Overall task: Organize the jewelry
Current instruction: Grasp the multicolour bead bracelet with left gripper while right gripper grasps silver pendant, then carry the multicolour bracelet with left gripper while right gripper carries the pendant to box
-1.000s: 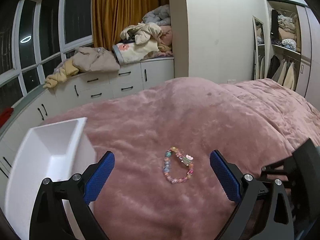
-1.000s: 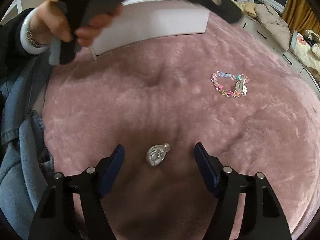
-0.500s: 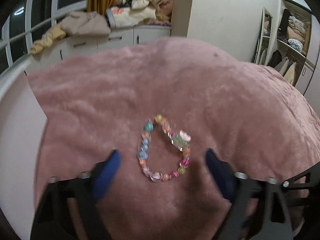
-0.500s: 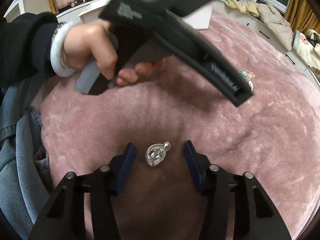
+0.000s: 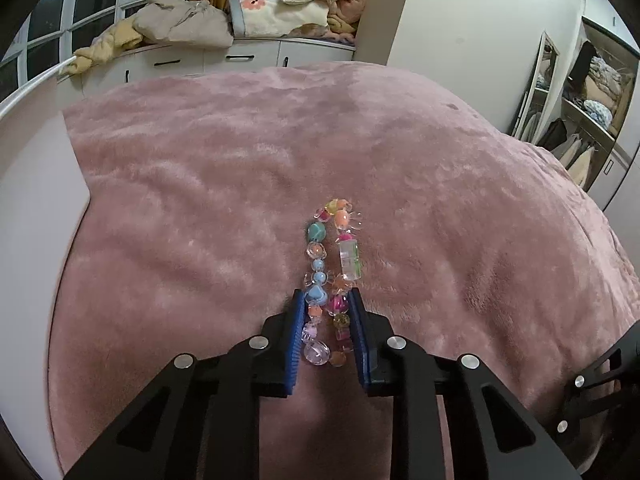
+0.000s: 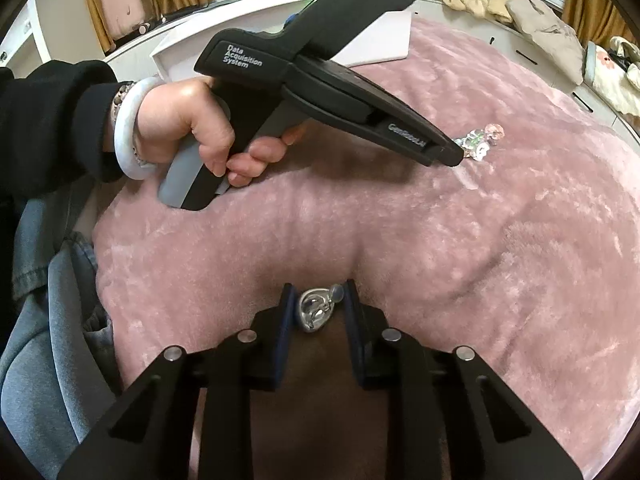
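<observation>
Left tool (image 5: pixel 326 304): pads narrowed onto the near end of the multicoloured beaded bracelet (image 5: pixel 329 276), squeezed into a long loop pointing straight ahead on the pink plush bed cover (image 5: pixel 200 208). Right tool (image 6: pixel 315 304): narrow, pads flanking the small silver metal pendant (image 6: pixel 316 311) lying on the cover; contact on its right side unclear. White open box (image 6: pixel 376 42) lies beyond the left tool; lift comes next, probably.
</observation>
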{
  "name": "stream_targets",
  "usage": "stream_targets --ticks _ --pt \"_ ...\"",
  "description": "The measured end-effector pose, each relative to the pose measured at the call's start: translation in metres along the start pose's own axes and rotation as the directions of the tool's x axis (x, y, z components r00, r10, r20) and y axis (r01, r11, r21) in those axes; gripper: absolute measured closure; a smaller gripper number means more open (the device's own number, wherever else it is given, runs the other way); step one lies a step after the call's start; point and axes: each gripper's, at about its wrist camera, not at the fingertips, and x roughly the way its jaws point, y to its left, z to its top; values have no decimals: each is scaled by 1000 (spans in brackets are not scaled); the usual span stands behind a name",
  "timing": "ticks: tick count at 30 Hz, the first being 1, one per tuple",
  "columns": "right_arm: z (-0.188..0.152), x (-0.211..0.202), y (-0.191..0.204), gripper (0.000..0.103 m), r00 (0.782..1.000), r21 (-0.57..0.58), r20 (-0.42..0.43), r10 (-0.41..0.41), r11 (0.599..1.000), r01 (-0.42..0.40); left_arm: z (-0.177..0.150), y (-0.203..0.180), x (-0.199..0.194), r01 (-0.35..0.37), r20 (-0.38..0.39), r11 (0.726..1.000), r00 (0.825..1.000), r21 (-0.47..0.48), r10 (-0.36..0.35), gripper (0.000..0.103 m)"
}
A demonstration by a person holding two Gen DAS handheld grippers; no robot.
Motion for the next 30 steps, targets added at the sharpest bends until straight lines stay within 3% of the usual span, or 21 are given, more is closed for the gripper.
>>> stream_targets --ticks 17,30 --pt "1 -19 3 79 998 40 64 1 999 -3 -3 -1 -45 47 5 998 999 33 -47 80" --pt "33 -61 13 79 973 80 196 -120 991 106 12 -7 -131 34 135 997 990 70 -43 80"
